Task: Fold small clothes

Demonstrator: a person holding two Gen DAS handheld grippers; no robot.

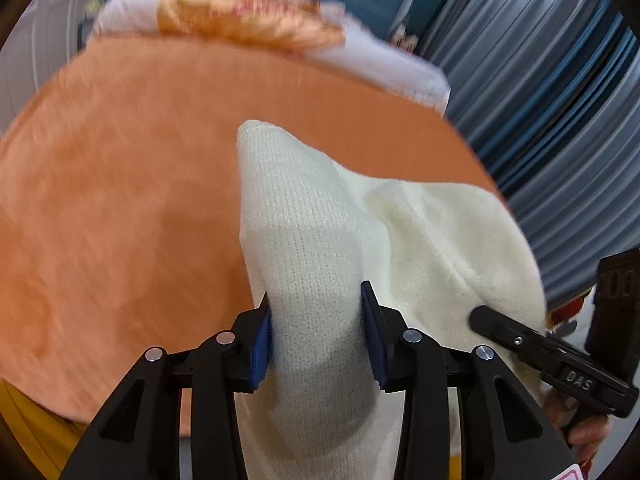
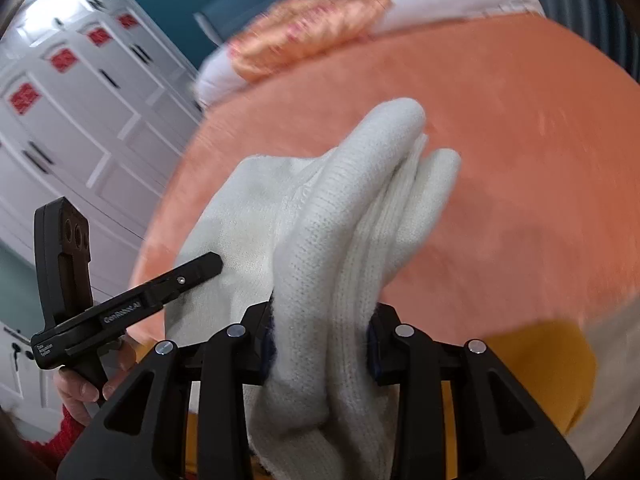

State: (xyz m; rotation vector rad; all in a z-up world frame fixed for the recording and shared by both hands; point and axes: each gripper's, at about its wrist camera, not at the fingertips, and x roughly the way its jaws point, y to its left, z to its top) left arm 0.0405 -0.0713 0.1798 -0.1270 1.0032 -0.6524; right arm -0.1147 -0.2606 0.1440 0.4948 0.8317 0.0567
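I am clamping my left gripper point(image 1: 316, 320) on a bunched fold of the cream knit point(image 1: 304, 240), its blue pads point(image 1: 262, 344) pressing into the cloth from both sides. My right gripper point(image 2: 320, 328) is pinching another thick bunch of the same knit between its jaws. The knit is hanging between the two grippers above the orange blanket point(image 1: 120, 200), near its edge. Beyond the blanket a white pillow point(image 1: 380, 64) is lying, blurred.

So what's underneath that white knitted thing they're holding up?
Under the white knitted garment lies an orange blanket. Both grippers, left and right, clamp the garment. Whatever lies beneath the blanket is covered.
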